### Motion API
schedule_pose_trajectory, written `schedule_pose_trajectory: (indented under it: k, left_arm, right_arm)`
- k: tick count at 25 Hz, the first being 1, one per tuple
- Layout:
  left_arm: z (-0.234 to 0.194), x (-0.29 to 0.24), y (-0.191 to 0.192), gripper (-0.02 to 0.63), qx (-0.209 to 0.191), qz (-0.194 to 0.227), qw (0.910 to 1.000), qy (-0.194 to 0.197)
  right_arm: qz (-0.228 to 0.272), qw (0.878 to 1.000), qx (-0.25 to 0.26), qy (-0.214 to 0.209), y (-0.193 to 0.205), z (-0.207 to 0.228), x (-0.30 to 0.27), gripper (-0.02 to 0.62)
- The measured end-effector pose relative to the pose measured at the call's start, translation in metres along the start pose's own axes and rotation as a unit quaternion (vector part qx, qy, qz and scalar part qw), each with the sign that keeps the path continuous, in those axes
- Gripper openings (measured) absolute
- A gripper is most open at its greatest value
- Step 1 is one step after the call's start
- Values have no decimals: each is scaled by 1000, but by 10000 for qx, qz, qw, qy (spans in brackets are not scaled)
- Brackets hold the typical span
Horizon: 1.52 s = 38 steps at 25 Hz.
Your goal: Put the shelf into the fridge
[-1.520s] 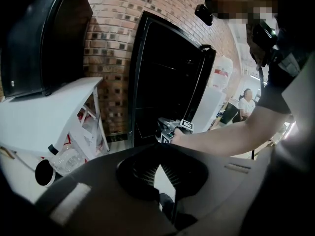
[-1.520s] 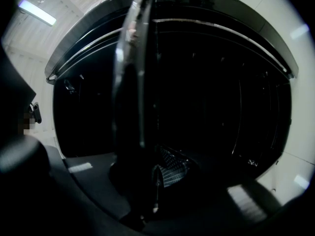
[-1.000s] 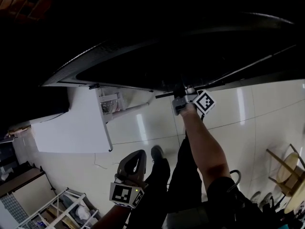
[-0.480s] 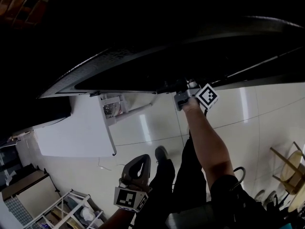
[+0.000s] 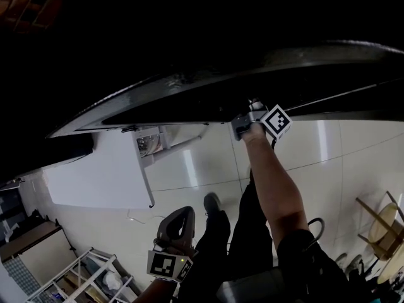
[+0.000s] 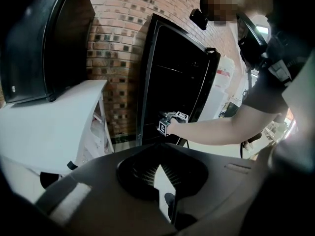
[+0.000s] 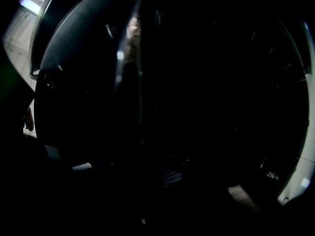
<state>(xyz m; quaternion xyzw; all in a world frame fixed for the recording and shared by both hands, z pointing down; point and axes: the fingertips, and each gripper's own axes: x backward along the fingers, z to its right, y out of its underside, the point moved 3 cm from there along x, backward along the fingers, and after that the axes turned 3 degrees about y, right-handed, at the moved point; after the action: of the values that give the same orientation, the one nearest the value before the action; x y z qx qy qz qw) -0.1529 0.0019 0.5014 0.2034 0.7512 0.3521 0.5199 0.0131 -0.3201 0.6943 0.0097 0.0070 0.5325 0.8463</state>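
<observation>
Fridge tall, glossy black, against brick wall, right gripper at its door edge, fingers together, left gripper held low, fingers closed, empty.

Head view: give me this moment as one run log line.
right tool: shut, at fridge door edge | left tool: shut, empty, held low beside the leg
</observation>
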Motion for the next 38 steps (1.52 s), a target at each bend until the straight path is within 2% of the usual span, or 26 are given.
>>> schedule_pose_trajectory:
  k: [6,23,27,31,38]
  left_arm:
    - [-5,-1,-3,-6,141,9,9998,-112]
    - [3,-1,4,-6,152,-41,9998,-130]
    - [4,-2,-1,-6,196,187,9996,-116]
    - [4,-2,9,-6,225,-59,9996,-175]
    - [5,1,9,-6,234,-59,9995,-227]
  right_arm:
    - [-64,9999,-17,131,-1,0,-13,18]
    - [-27,9997,-162,186,-1,-1,-14,18]
    - [71,9998,-182,105,0,-3,-17,18]
    - [114,9995,-194,222,0,-3,-21,17]
    - [96,9993,-190,291,-3,-2,-27,17]
